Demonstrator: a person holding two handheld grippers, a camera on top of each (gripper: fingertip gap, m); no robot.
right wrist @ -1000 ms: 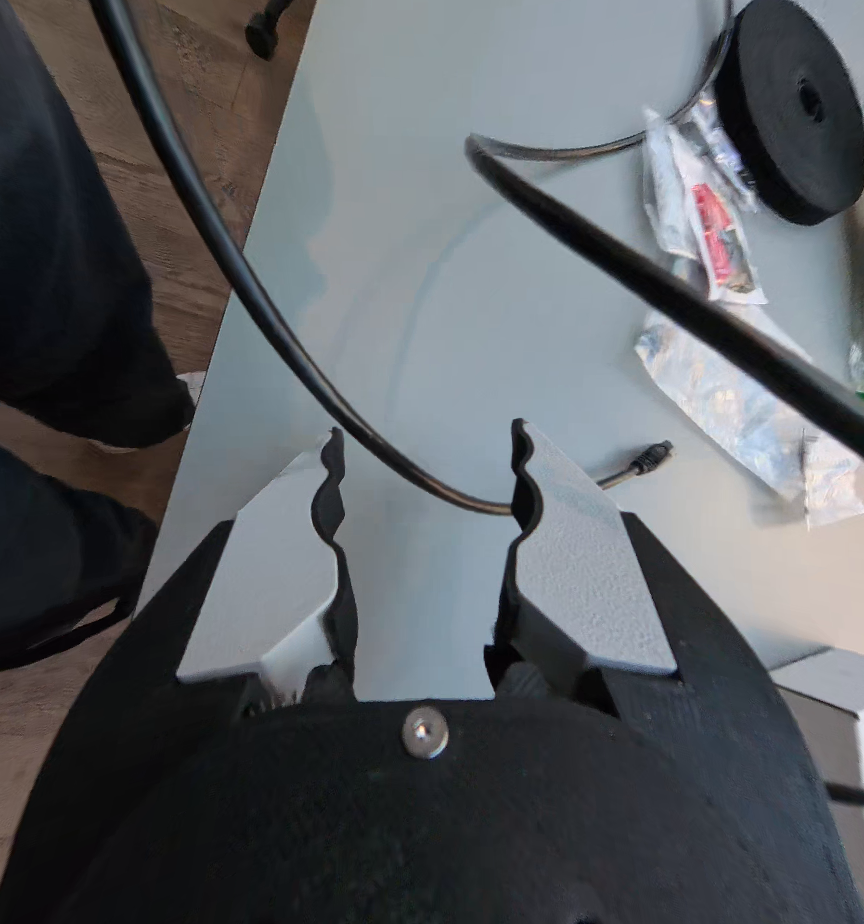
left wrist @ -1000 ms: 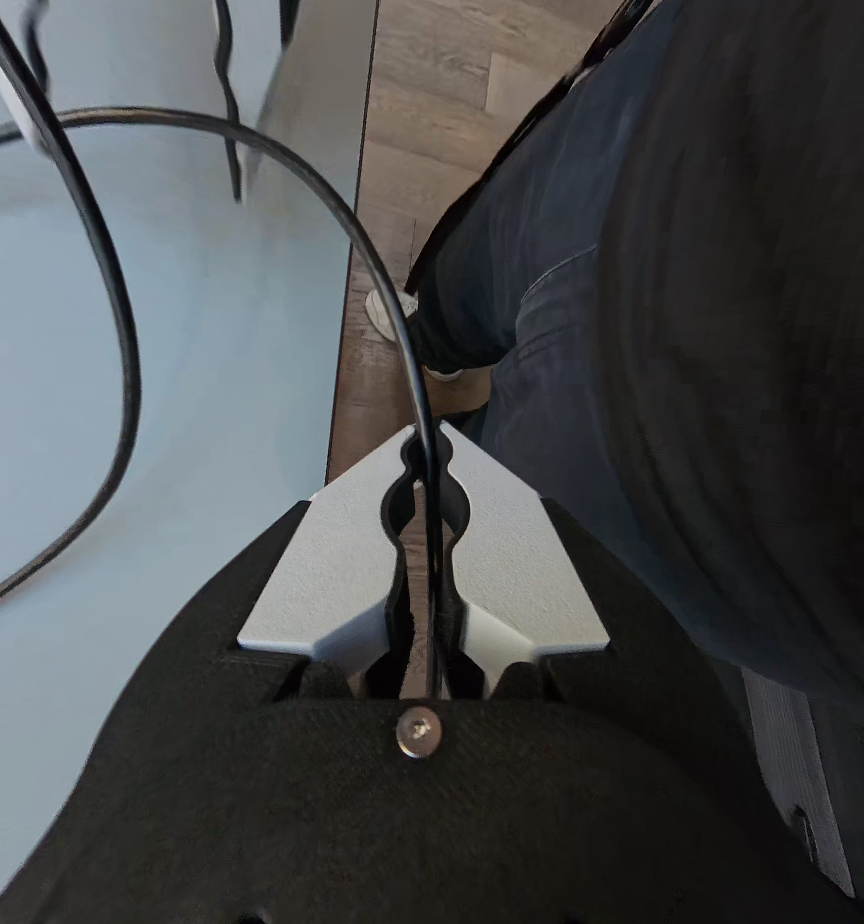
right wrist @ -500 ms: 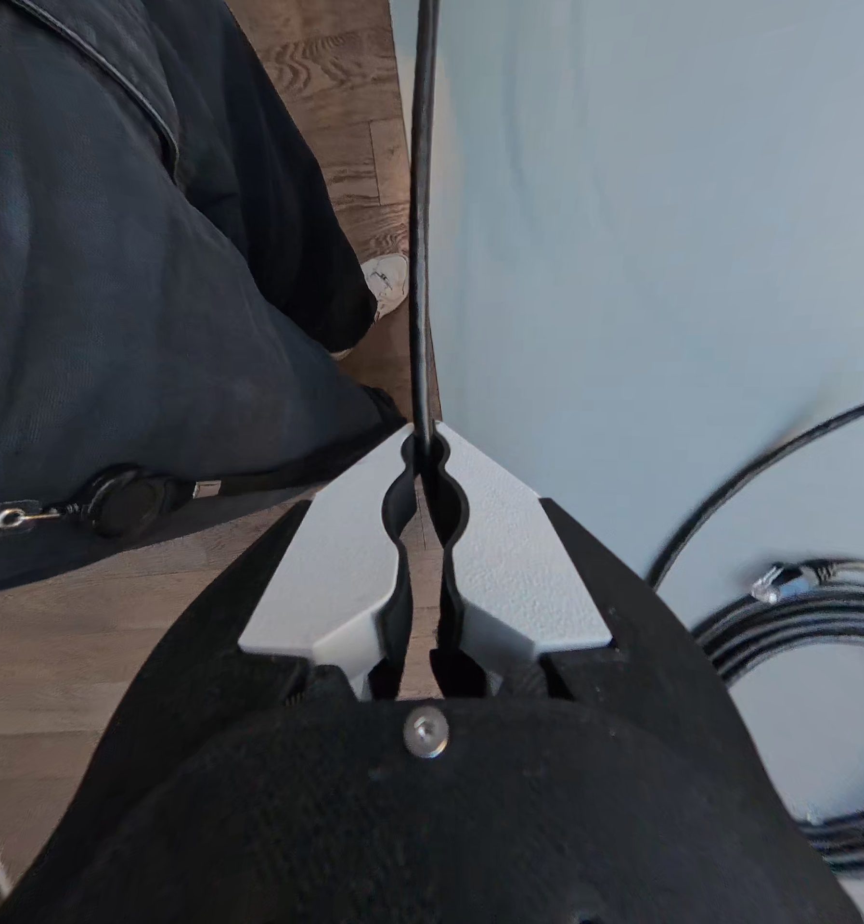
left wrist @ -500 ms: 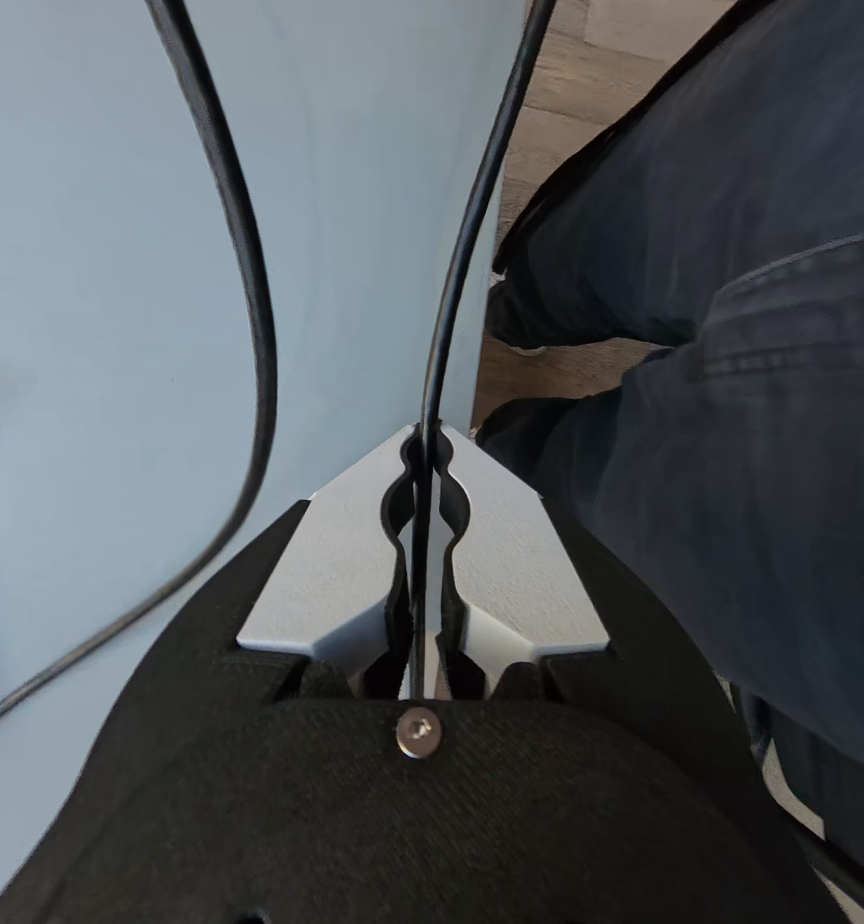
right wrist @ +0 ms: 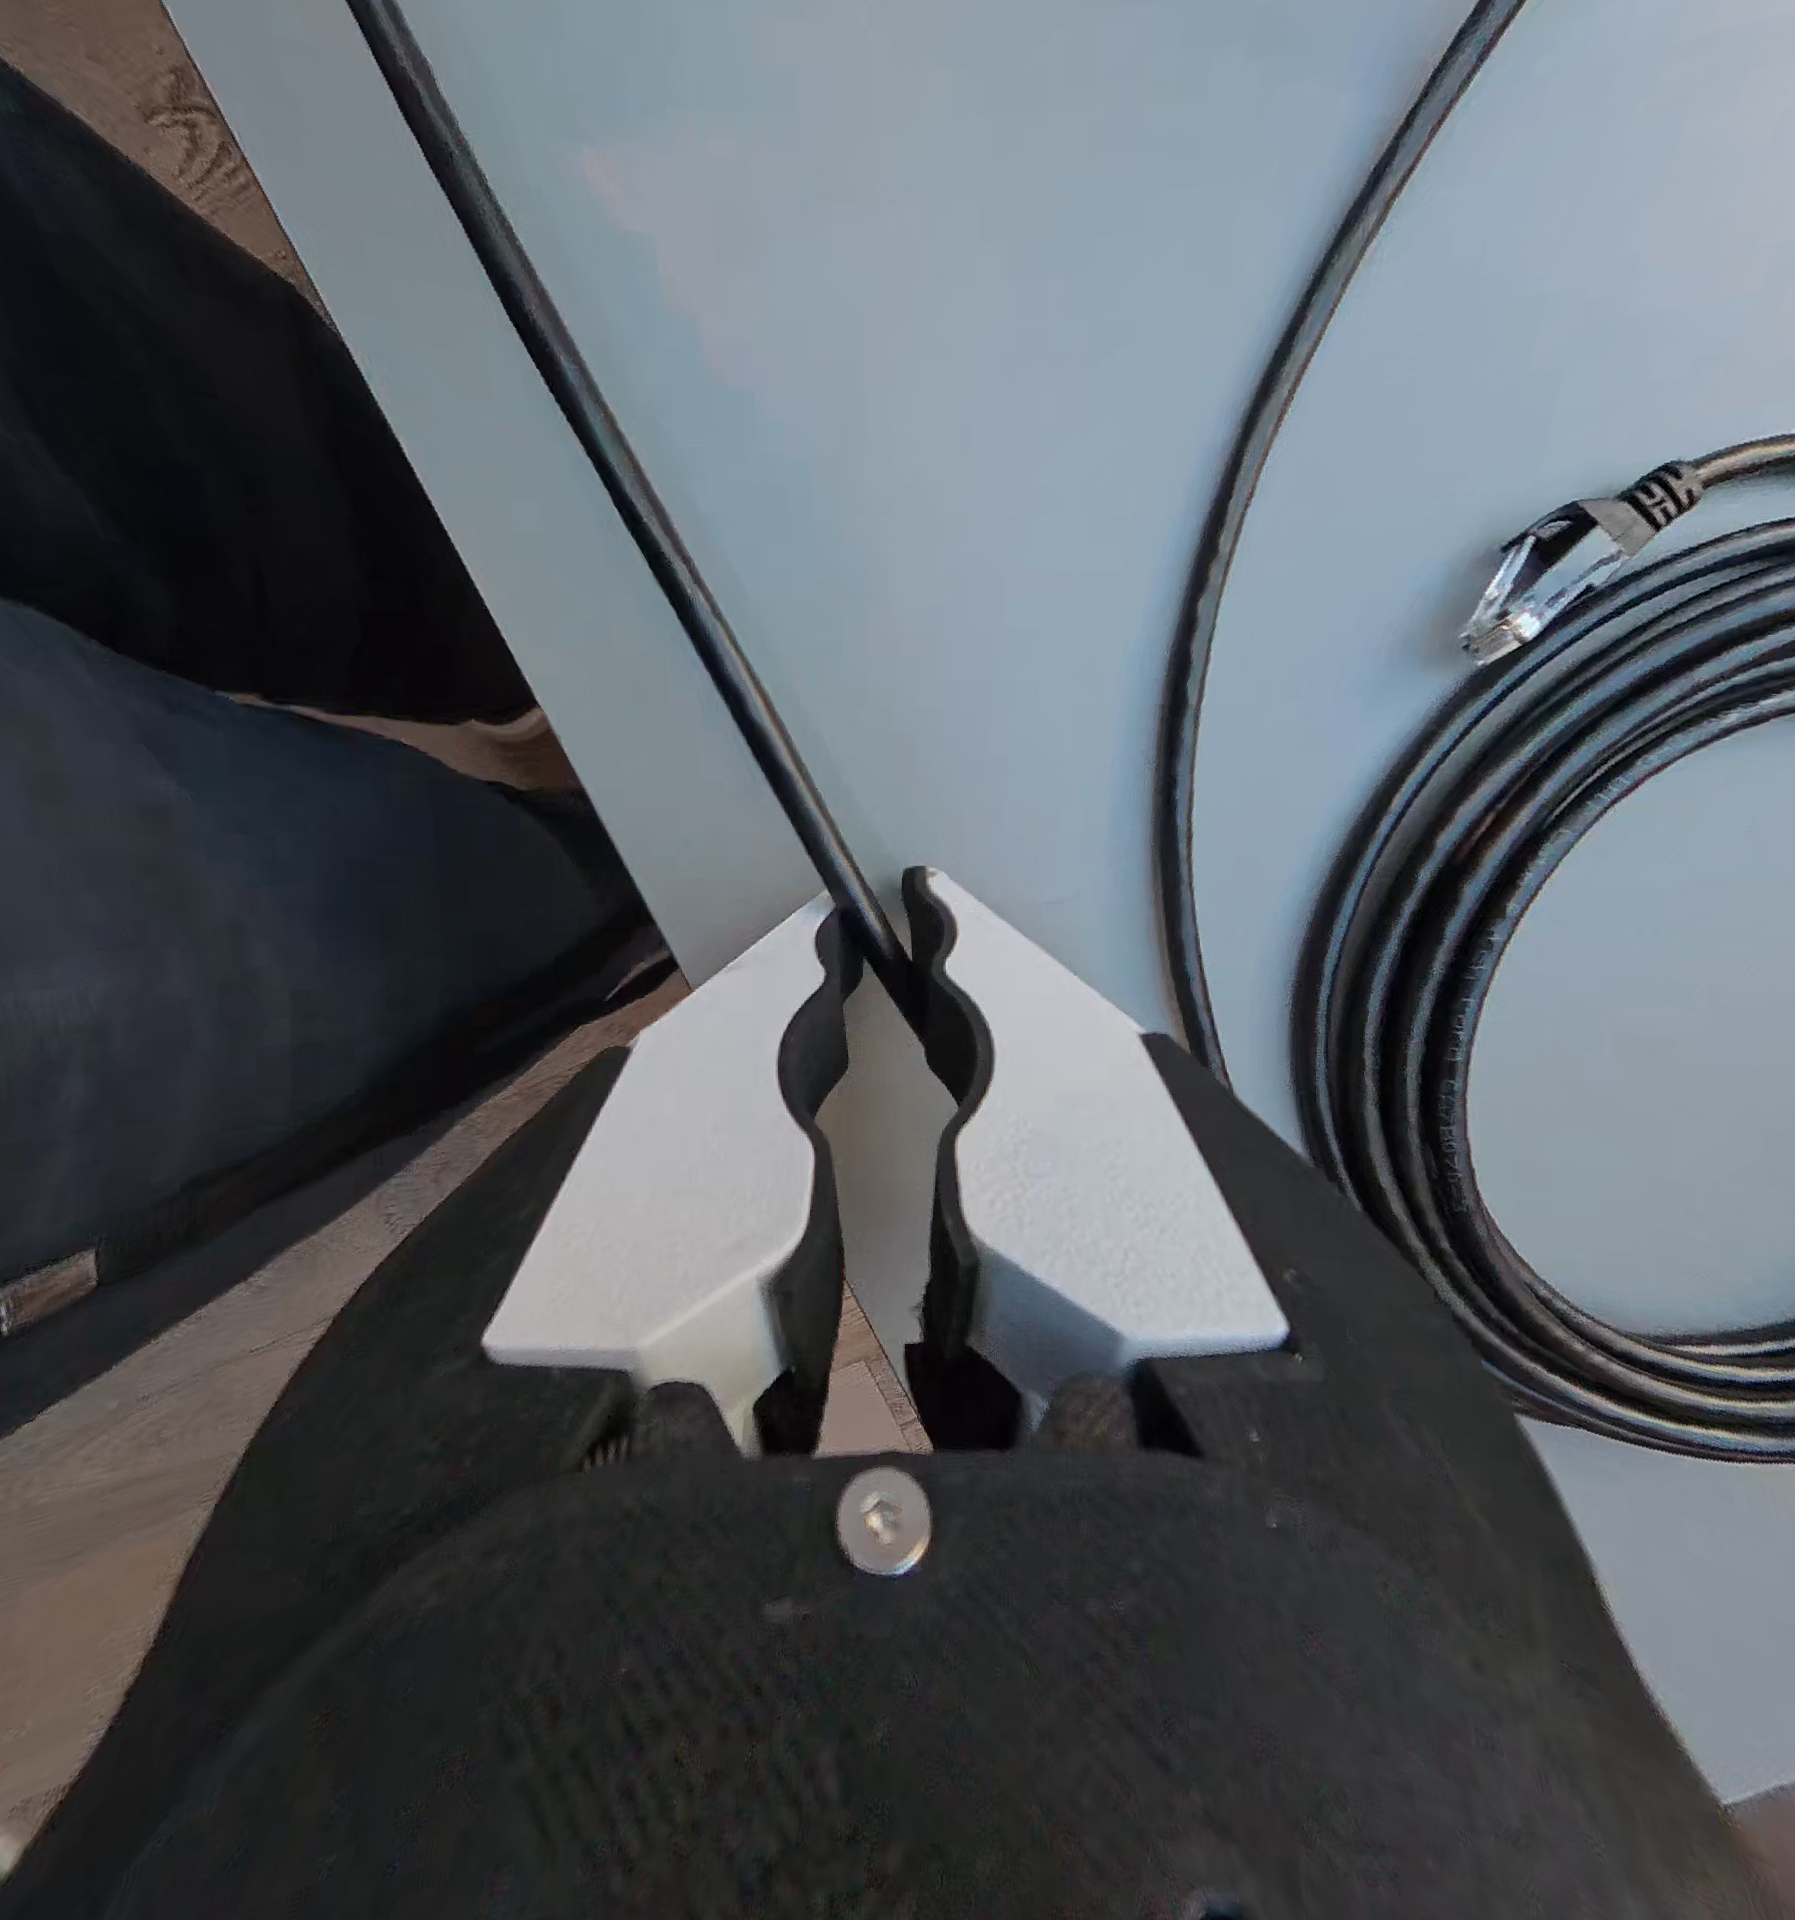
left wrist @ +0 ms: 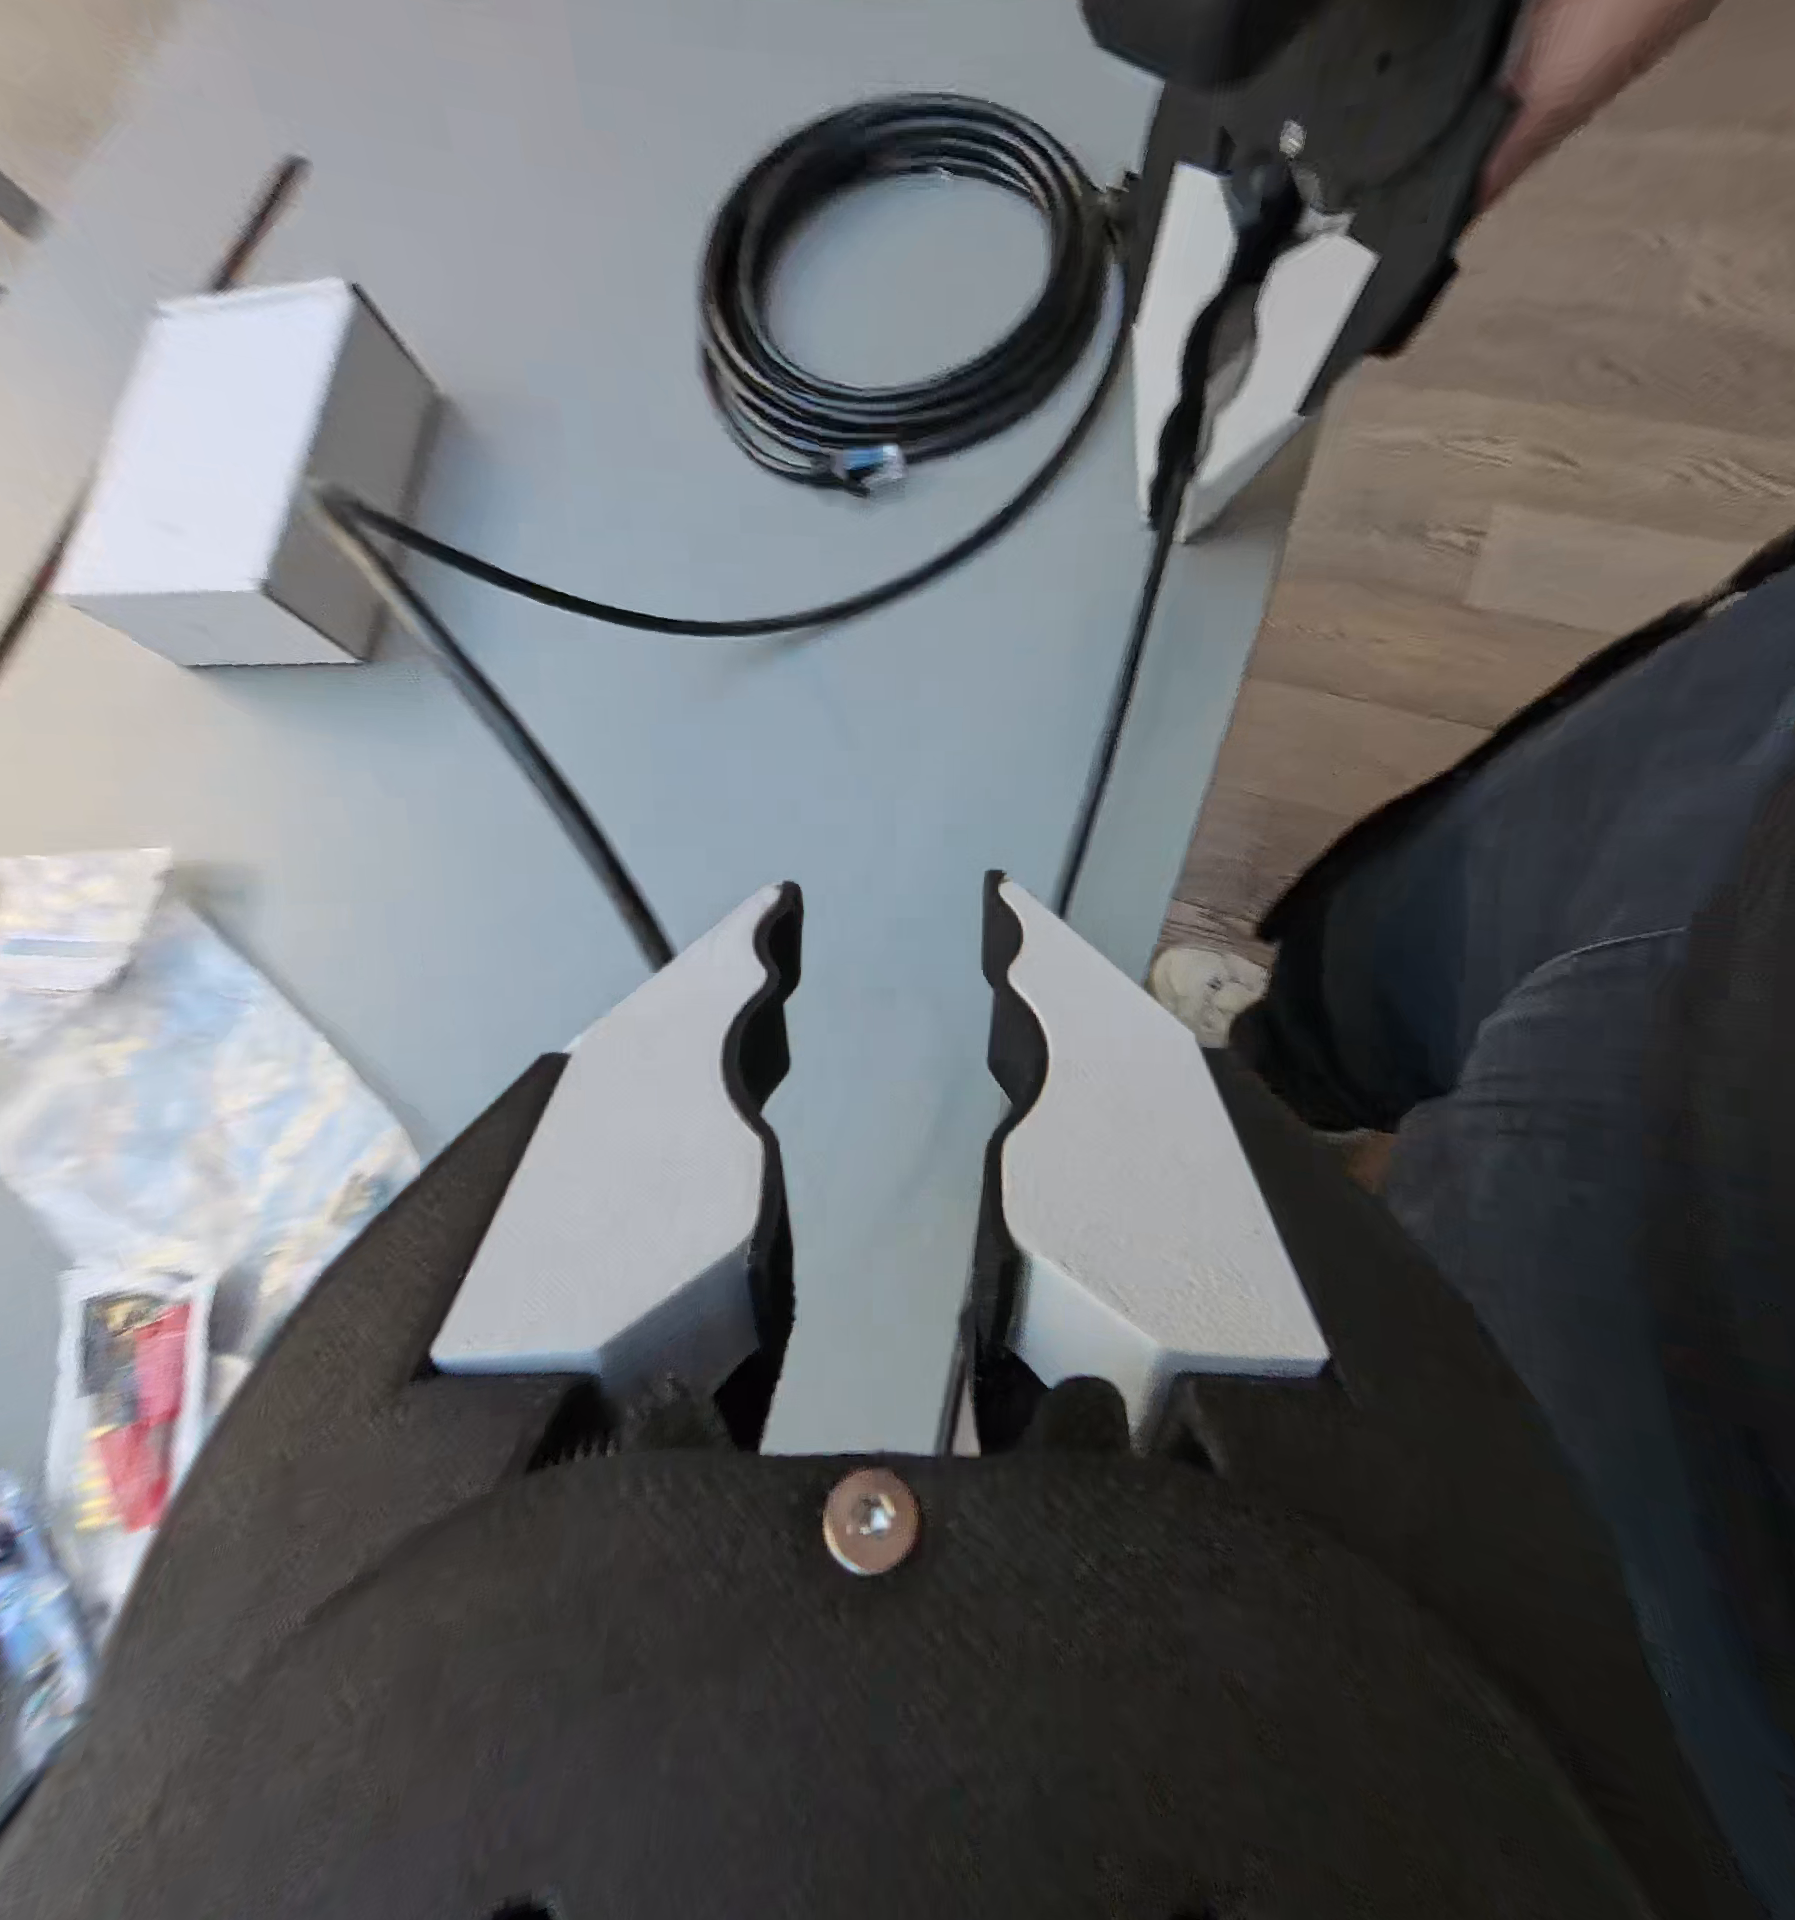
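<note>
My left gripper is open above the pale grey table and holds nothing. A thin black cable runs from behind its right finger up to my right gripper at the table's right edge. In the right wrist view my right gripper is shut on that black cable, pinched at the fingertips. The cable leads away up and to the left along the table edge.
A coil of black network cable lies at the far middle and shows in the right wrist view with its clear plug. A white box has cables entering it. Plastic bags lie at left. A person's dark-trousered legs stand beside the table. My hands' fingertips stand some 25 centimetres from each other.
My left gripper has opened, let go of the cable and swung to face across the table. My right gripper, open a second ago, has stayed shut on the cable since half a second ago.
</note>
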